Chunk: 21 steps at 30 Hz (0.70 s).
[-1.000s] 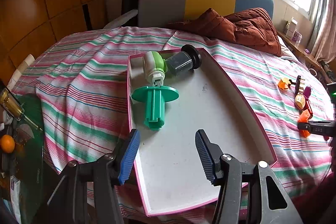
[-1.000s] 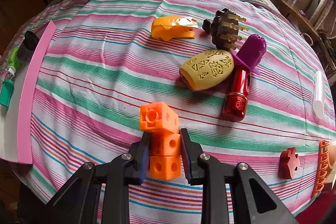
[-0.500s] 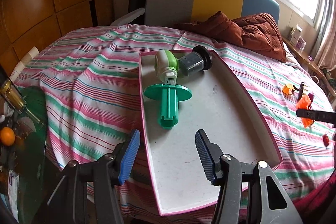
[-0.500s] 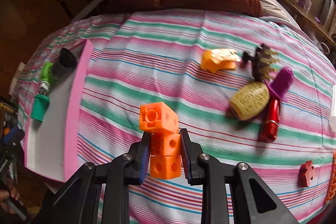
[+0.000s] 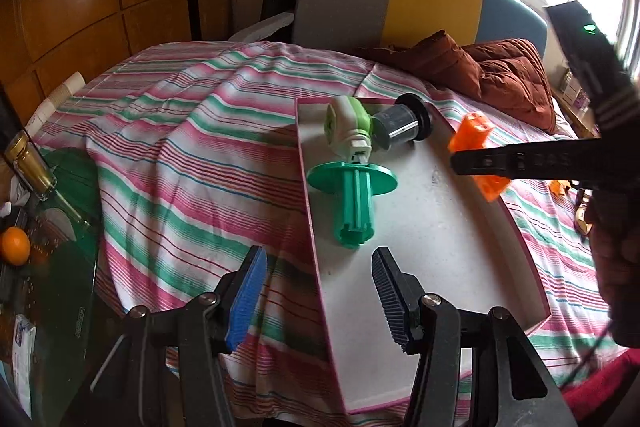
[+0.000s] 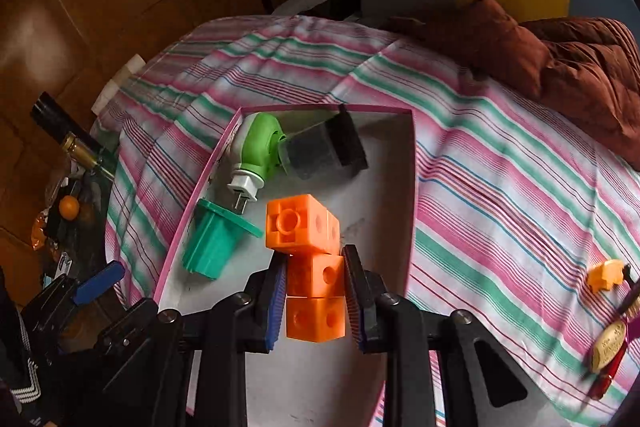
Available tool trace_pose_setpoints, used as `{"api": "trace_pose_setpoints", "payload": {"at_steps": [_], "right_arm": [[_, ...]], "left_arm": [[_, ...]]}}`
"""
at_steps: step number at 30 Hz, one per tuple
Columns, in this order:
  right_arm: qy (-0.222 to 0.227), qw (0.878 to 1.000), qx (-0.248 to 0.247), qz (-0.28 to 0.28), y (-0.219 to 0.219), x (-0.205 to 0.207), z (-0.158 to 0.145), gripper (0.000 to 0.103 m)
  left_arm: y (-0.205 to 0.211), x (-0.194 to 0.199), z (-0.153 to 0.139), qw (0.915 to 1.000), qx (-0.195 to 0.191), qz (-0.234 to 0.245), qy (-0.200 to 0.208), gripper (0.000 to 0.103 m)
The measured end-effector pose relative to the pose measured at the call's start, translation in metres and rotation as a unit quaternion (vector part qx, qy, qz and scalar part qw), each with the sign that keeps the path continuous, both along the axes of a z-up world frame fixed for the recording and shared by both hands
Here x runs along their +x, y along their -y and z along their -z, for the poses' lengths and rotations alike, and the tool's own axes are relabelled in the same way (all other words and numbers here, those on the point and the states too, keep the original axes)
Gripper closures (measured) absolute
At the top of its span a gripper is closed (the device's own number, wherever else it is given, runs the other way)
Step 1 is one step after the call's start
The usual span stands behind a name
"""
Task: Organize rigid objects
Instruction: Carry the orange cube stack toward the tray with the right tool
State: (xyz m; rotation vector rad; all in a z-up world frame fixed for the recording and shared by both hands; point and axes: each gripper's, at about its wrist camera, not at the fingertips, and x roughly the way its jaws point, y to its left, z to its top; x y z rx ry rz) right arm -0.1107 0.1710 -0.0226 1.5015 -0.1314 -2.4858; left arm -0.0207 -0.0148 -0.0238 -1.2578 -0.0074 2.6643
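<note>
You held the orange block stack (image 6: 314, 279) in your right gripper (image 6: 316, 301): three linked cubes, the middle one pinched between the pads, the top cube leaning toward the upper left of the right wrist frame. The jaws were narrow, clamped on that stack. The stack hung above the pink-rimmed tray (image 6: 412, 187), over its white floor at the centre of that frame, not touching it as far as you could tell. In the left wrist view the same stack (image 5: 476, 143) showed at centre right, above the tray's right rim, partly hidden by a black finger of the right gripper (image 5: 520, 163).

Inside the tray, toward its far end, lay the green-and-white plug-in device (image 6: 256, 155) with its dark clear bottle and black cap, on its side. Just below it in the frame lay the teal flanged plastic piece (image 6: 212, 247), its flange touching the plug prongs.

Your left gripper (image 5: 318, 301) hung at the lower centre of its own frame with its jaws partly open, holding nothing; the tray's left rim (image 5: 310, 223) ran between the two pads.

The tray sat on a striped cloth (image 6: 500, 163). At the right edge of the right wrist frame lay a small orange piece (image 6: 604, 273) and a gold oval object (image 6: 610, 343), well apart from the tray. A brown quilted jacket (image 6: 580, 67) lay at the upper right.
</note>
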Motion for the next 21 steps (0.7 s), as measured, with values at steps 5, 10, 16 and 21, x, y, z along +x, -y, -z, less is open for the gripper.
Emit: {"api": "trace_pose_setpoints", "payload": {"at_steps": [5,10,16,21], "right_arm": [[0.032,0.999,0.024,-0.012,0.022,-0.030,0.028,0.077],[0.042,0.998,0.038,-0.008,0.028,-0.046,0.041,0.076],[0.049,0.998,0.045,-0.023,0.032,-0.045,0.046,0.070],[0.031,0.999,0.030,-0.020,0.027,-0.032,0.035,0.065]], "left_arm": [[0.008,-0.005,0.006,0.9999,0.004,-0.010,0.011,0.047],[0.011,-0.008,0.010,0.9998,0.006,-0.013,0.016,0.047],[0.010,-0.009,0.010,0.9997,0.005,-0.014,0.018,0.047],[0.007,-0.007,0.007,0.9999,0.002,-0.010,0.013,0.047]]}}
